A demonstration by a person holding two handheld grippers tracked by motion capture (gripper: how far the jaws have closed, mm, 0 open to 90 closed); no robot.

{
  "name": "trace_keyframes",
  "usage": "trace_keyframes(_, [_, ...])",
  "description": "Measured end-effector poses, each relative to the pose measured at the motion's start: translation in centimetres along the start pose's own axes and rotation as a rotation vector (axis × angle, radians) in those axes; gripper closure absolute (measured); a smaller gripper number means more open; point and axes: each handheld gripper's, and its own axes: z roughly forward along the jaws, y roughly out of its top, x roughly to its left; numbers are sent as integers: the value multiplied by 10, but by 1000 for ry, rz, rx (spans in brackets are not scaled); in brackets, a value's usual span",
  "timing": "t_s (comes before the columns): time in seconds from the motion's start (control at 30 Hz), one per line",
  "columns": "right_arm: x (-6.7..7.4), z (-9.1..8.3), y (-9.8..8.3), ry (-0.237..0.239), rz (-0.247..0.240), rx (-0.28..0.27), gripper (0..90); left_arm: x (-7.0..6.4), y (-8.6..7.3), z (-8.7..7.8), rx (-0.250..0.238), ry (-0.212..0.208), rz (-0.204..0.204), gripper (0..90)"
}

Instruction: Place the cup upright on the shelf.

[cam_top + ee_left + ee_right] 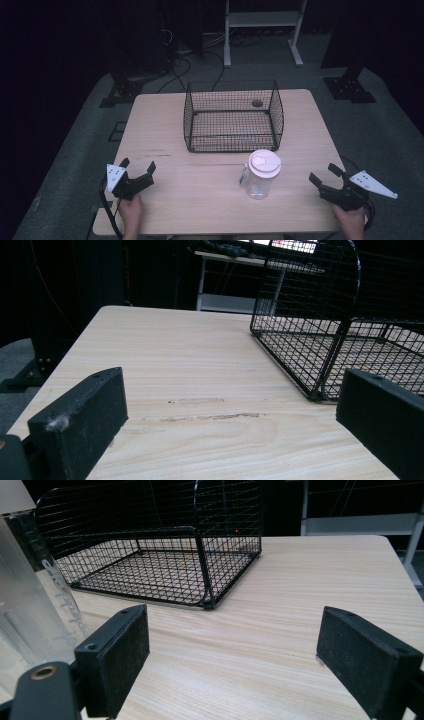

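Note:
A clear plastic jar with a white lid stands upright on the wooden table, just in front of a black wire basket. My left gripper rests near the table's front left, open with nothing between its jaws. At the front right my right gripper is also open and empty. In the right gripper view the jar rises at the left edge, beside the left jaw, with the basket behind it. The left gripper view shows the basket ahead on the right.
The basket holds nothing I can make out, and a small dark round spot shows at its far side. Beyond the table stand a white metal frame, dark stands and cables on the grey floor.

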Motion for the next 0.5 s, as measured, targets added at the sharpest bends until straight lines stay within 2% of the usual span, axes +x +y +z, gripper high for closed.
trace_keyframes(0.27, [-1, -1, 5, 28, 2, 1, 124, 0, 0, -1, 0, -2, -3, 0])
trace_keyframes(0.37, [3, -3, 9, 59, -10, -5, 124, 0, 0, -1, 0, -4, -2, 0])
trace_keyframes(0.5, [8, -4, 15, 78, -23, -6, 124, 0, 0, -2, -6, -2, 0, 0])
